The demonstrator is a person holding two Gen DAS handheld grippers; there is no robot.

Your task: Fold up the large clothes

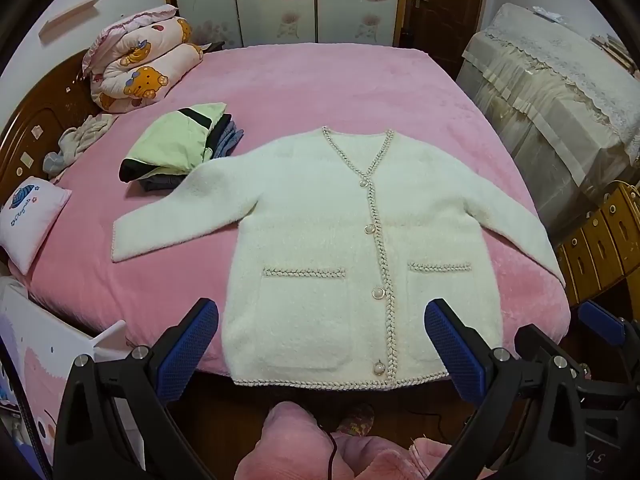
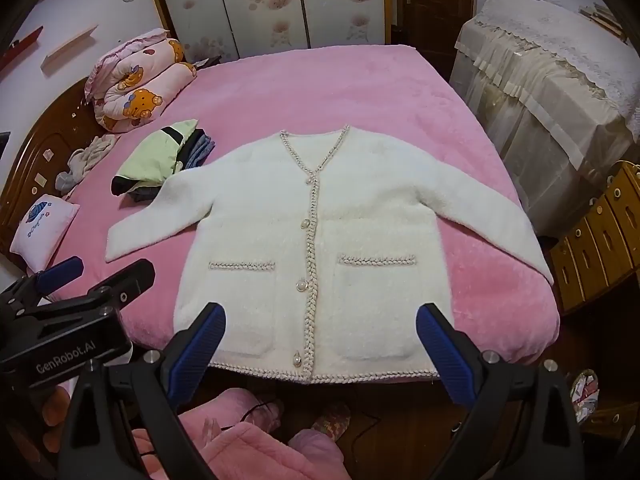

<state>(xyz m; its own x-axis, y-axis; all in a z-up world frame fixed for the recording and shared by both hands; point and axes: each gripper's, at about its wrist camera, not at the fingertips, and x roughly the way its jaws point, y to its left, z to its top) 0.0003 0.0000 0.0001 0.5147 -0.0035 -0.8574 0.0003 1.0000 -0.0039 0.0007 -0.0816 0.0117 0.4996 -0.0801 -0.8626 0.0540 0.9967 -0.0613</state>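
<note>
A white fluffy cardigan (image 1: 320, 216) (image 2: 288, 224) with braided trim, pearl buttons and two front pockets lies flat, face up, on the pink bed (image 1: 304, 80) (image 2: 320, 88). Its sleeves spread out to both sides and its hem reaches the bed's near edge. My left gripper (image 1: 322, 320) hangs open above the hem, with nothing between its blue pads (image 1: 188, 348). My right gripper (image 2: 320, 324) is open too, held over the lower front of the cardigan and empty. In the right wrist view the left gripper (image 2: 96, 272) shows at the lower left.
A pile of folded clothes (image 1: 180, 144) (image 2: 160, 156) with a light green piece on top lies left of the cardigan. A rolled quilt (image 1: 140, 64), a small pillow (image 1: 28, 220) and a wooden headboard (image 1: 36, 120) are at the left. A covered cabinet (image 1: 560, 92) stands on the right.
</note>
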